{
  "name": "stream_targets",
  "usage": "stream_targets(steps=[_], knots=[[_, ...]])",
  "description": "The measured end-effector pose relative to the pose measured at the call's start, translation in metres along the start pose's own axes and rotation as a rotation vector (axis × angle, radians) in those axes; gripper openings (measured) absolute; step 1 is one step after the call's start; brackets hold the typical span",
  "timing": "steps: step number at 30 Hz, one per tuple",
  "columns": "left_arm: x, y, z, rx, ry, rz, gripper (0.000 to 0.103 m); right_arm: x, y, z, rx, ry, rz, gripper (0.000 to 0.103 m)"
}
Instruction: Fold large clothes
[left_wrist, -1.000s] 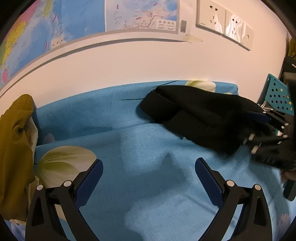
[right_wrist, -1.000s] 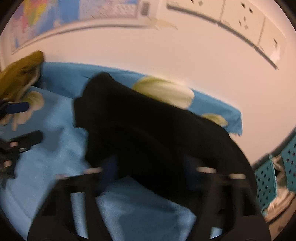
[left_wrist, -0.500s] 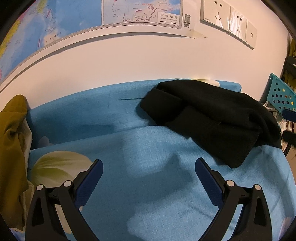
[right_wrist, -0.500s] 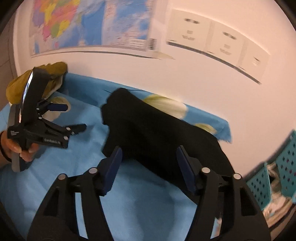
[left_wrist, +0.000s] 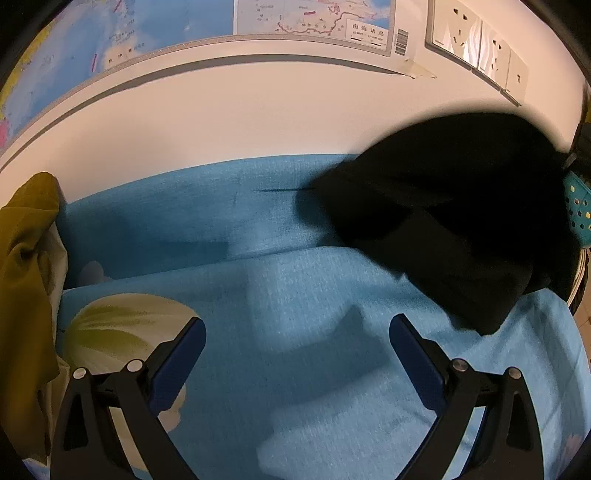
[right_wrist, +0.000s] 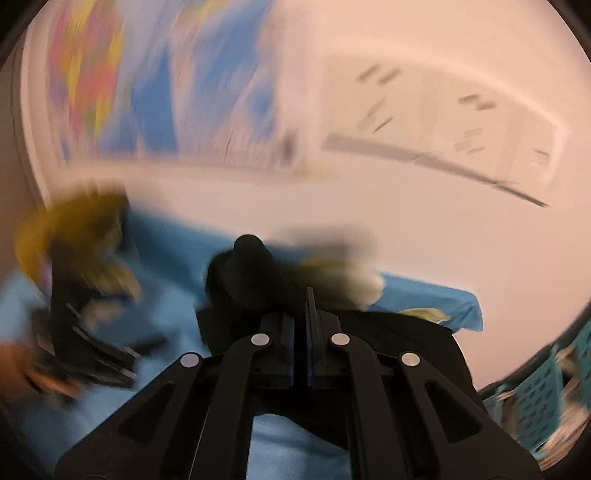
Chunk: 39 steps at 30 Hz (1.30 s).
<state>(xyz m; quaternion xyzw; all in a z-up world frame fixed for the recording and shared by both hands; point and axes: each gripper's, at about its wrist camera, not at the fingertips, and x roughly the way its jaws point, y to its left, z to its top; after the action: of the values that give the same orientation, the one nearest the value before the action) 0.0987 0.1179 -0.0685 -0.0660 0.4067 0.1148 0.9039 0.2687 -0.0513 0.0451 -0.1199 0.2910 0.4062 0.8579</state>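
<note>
Left hand-held gripper (left_wrist: 295, 354), nearest in the left wrist view: jaws spread wide and empty, poised over the blue floral sheet (left_wrist: 295, 295) that covers the work surface; whether this is a bed or a tabletop cannot be told. Right hand-held gripper (right_wrist: 300, 314), nearest in the right wrist view: blue pads pressed almost together, apparently pinching the black garment (left_wrist: 461, 229), though motion blur leaves the exact hold uncertain. The garment is bunched at the right end of the sheet, its upper part raised in front of the wall and its lower folds touching the cloth. At the left edge, well apart from it, lies a heap of olive-yellow clothing (left_wrist: 26, 277). A teal perforated basket (left_wrist: 576, 210) shows just beyond the garment at the right margin. Farthest back: a wall map (left_wrist: 258, 22) and a row of wall sockets (left_wrist: 476, 44).

Step in hand, as judged: lifting the garment clear so that it can be spread flat. To do this well, the right grip should stay firm on one edge or corner while the open left gripper takes a matching corner, and the fabric should then be drawn taut and laid on the bare middle of the sheet, away from the olive-yellow heap.
</note>
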Motion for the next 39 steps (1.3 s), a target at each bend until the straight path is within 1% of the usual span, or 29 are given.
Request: stream_targets(steps=[2, 3, 5, 8, 10, 11, 12, 13, 14, 15, 16, 19, 21, 22, 23, 24, 25, 26, 27, 29, 31, 33, 35, 37, 39], knots=[[0.004, -0.002, 0.001, 0.003, 0.005, -0.003, 0.096, -0.014, -0.015, 0.005, 0.042, -0.027, 0.002, 0.004], [0.004, -0.003, 0.0, 0.007, 0.006, -0.005, 0.096, -0.017, -0.023, 0.005, 0.066, -0.03, 0.007, 0.004], [0.002, -0.005, 0.0, 0.012, 0.006, -0.012, 0.096, -0.021, -0.03, 0.002, 0.077, -0.025, -0.014, 0.004], [0.0, -0.008, 0.002, 0.021, -0.005, -0.02, 0.096, -0.015, -0.029, -0.004, 0.061, 0.021, 0.0, 0.005], [0.002, -0.012, 0.006, 0.03, -0.012, -0.028, 0.096, -0.008, -0.022, -0.007, 0.016, 0.057, -0.023, 0.009], [0.003, -0.014, 0.008, 0.034, -0.012, -0.032, 0.096, -0.005, -0.016, -0.009, -0.014, 0.078, -0.03, 0.017], [0.005, -0.016, 0.01, 0.041, -0.012, -0.037, 0.096, 0.001, -0.01, -0.009, -0.044, 0.105, -0.037, 0.032], [0.007, -0.019, 0.013, 0.049, -0.009, -0.039, 0.096, 0.005, -0.003, -0.008, -0.078, 0.107, -0.052, 0.04], [0.01, -0.021, 0.016, 0.054, -0.006, -0.039, 0.096, 0.008, 0.001, -0.007, -0.106, 0.104, -0.057, 0.055], [0.013, -0.024, 0.018, 0.059, -0.005, -0.041, 0.096, 0.014, 0.008, -0.005, -0.137, 0.112, -0.055, 0.073], [0.014, -0.025, 0.021, 0.062, -0.005, -0.043, 0.096, 0.019, 0.012, -0.004, -0.152, 0.117, -0.049, 0.077], [0.019, -0.029, 0.026, 0.066, -0.005, -0.049, 0.096, 0.044, 0.03, 0.0, -0.221, 0.151, -0.025, 0.077], [0.021, -0.034, 0.024, 0.066, -0.003, -0.055, 0.096, 0.065, 0.04, 0.002, -0.286, 0.179, -0.058, 0.078], [0.021, -0.034, 0.023, 0.068, -0.003, -0.055, 0.096, 0.08, 0.044, 0.001, -0.312, 0.209, -0.061, 0.077], [0.022, -0.034, 0.023, 0.07, 0.0, -0.053, 0.096, 0.09, 0.045, 0.002, -0.322, 0.23, -0.059, 0.068], [0.024, -0.033, 0.023, 0.069, 0.004, -0.055, 0.096, 0.099, 0.045, 0.002, -0.325, 0.246, -0.066, 0.048], [0.025, -0.032, 0.023, 0.064, 0.007, -0.059, 0.096, 0.108, 0.044, 0.002, -0.318, 0.274, -0.052, 0.038], [0.026, -0.031, 0.022, 0.06, 0.011, -0.065, 0.096, 0.112, 0.042, 0.002, -0.315, 0.295, -0.039, 0.021], [0.025, -0.029, 0.021, 0.055, 0.014, -0.076, 0.096, 0.109, 0.04, 0.003, -0.309, 0.291, -0.041, 0.013], [0.023, -0.027, 0.019, 0.057, 0.006, -0.096, 0.096, 0.09, 0.035, 0.01, -0.288, 0.244, -0.024, 0.01], [0.019, -0.027, 0.019, 0.068, -0.005, -0.119, 0.096, 0.059, 0.025, 0.02, -0.251, 0.177, -0.029, 0.009], [0.015, -0.03, 0.018, 0.076, -0.011, -0.161, 0.096, 0.023, 0.013, 0.029, -0.219, 0.109, -0.045, 0.008], [0.01, -0.032, 0.017, 0.084, -0.019, -0.223, 0.096, -0.006, 0.0, 0.037, -0.183, 0.059, -0.06, 0.008], [0.005, -0.036, 0.016, 0.089, -0.028, -0.267, 0.096, -0.035, -0.016, 0.041, -0.132, 0.014, -0.077, 0.008], [0.002, -0.042, 0.016, 0.108, -0.039, -0.322, 0.096, -0.053, -0.03, 0.043, -0.093, -0.018, -0.083, 0.006]])
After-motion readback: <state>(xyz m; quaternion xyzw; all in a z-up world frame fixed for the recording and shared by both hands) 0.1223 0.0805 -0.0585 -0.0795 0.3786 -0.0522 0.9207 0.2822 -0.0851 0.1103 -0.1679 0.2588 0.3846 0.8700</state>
